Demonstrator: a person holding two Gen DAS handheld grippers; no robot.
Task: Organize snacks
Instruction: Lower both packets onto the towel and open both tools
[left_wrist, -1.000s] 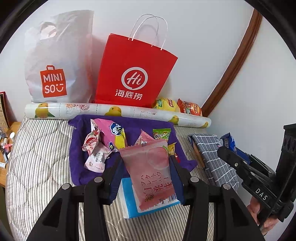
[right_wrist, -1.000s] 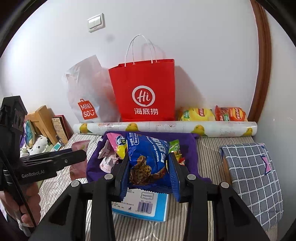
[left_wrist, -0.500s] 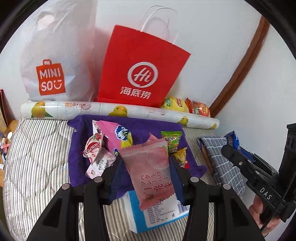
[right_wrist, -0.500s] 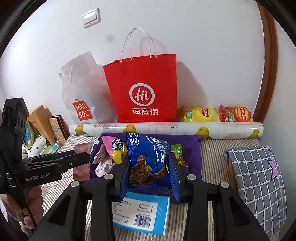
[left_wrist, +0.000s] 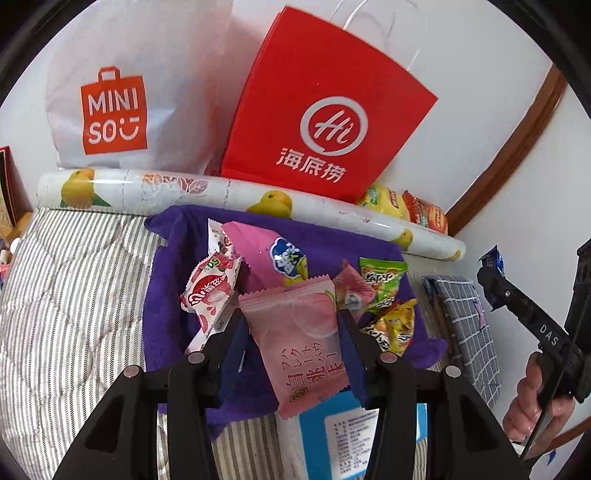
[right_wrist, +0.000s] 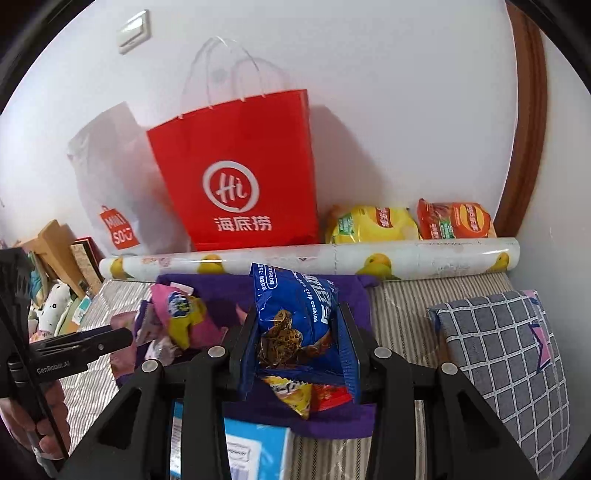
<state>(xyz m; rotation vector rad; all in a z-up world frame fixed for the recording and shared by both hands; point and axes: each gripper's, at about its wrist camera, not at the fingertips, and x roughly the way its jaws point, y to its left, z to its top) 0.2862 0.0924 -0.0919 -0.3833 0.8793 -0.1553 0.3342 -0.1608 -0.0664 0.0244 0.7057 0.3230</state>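
My left gripper (left_wrist: 290, 325) is shut on a pink peach snack packet (left_wrist: 299, 343), held over a purple cloth (left_wrist: 173, 295) strewn with several small snacks: a pink bag (left_wrist: 258, 251), a strawberry packet (left_wrist: 210, 291) and green and yellow packets (left_wrist: 382, 280). My right gripper (right_wrist: 297, 325) is shut on a blue bag of chocolate chip cookies (right_wrist: 295, 314) above the same cloth (right_wrist: 218, 310). A red paper bag (right_wrist: 236, 177) and a white plastic bag (left_wrist: 122, 92) stand against the wall behind. Each gripper shows at the edge of the other's view.
A rolled duck-print sheet (right_wrist: 406, 258) lies along the wall, with yellow (right_wrist: 373, 225) and orange (right_wrist: 454, 221) chip bags behind it. A blue-and-white box (left_wrist: 354, 435) lies near me on the striped bedding. A grey checked pillow (right_wrist: 498, 354) is at the right. Clutter sits at the left edge.
Both grippers have moved forward and down toward the purple cloth, keeping hold of their packets. The bags and snacks now look larger and nearer.
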